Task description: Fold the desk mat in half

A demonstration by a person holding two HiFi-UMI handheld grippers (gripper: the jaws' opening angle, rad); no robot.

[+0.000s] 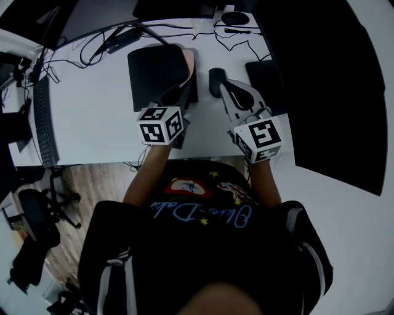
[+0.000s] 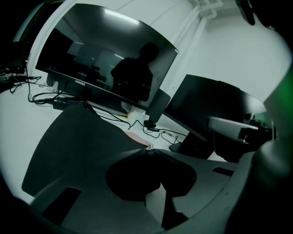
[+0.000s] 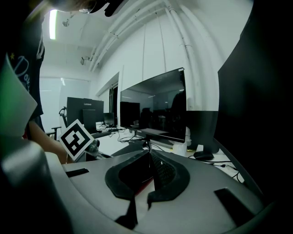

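Note:
The desk mat (image 1: 157, 72) lies on the white desk (image 1: 92, 117), black side up, with a strip of its pink side (image 1: 190, 61) showing along the right edge. My left gripper (image 1: 182, 98) is at the mat's near right corner, shut on the mat's edge. In the left gripper view the fingertips meet at the gripper (image 2: 149, 150), right on the pink edge (image 2: 136, 137), and the black mat (image 2: 78, 137) spreads to the left. My right gripper (image 1: 215, 81) hovers just right of the mat, shut, nothing seen between its pads (image 3: 161, 171).
A wide monitor (image 2: 105, 59) stands at the desk's back, with cables (image 1: 101, 40) and a mouse (image 1: 235, 18) near it. A keyboard (image 1: 43, 120) lies at the left. A dark pad (image 1: 265, 75) and a black partition (image 1: 326, 92) are to the right. An office chair (image 1: 37, 215) stands below left.

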